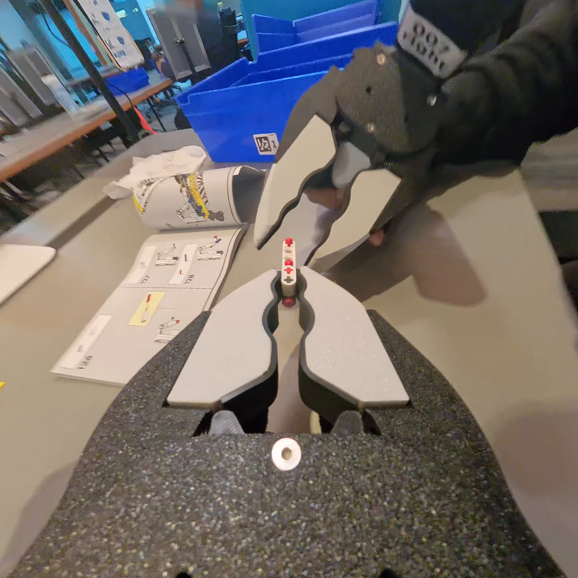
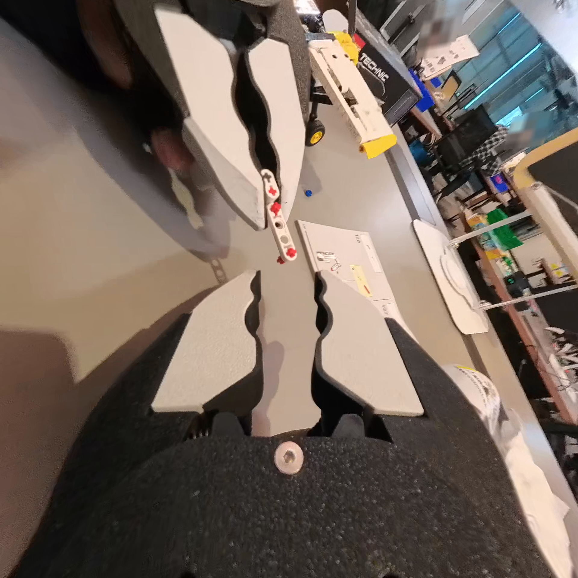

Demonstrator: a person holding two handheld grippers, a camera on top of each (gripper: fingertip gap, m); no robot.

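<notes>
A white perforated beam (image 1: 288, 269) carrying red cross-shaped pins, three showing on its face, is pinched by one end between the narrowed fingers of the left gripper (image 1: 289, 283), above the grey table (image 1: 438, 359). The right gripper (image 2: 287, 275) stands wide apart and bare just beyond the beam's free end. One open instruction booklet (image 1: 150, 306) with printed diagrams lies beside; blue bins (image 1: 250, 103) with one square code sticker (image 1: 265, 144) behind

A white holed beam (image 1: 289, 267) studded with red cross-shaped pins (image 1: 288, 241) is pinched at one end by the left claw (image 1: 289, 283).
</notes>
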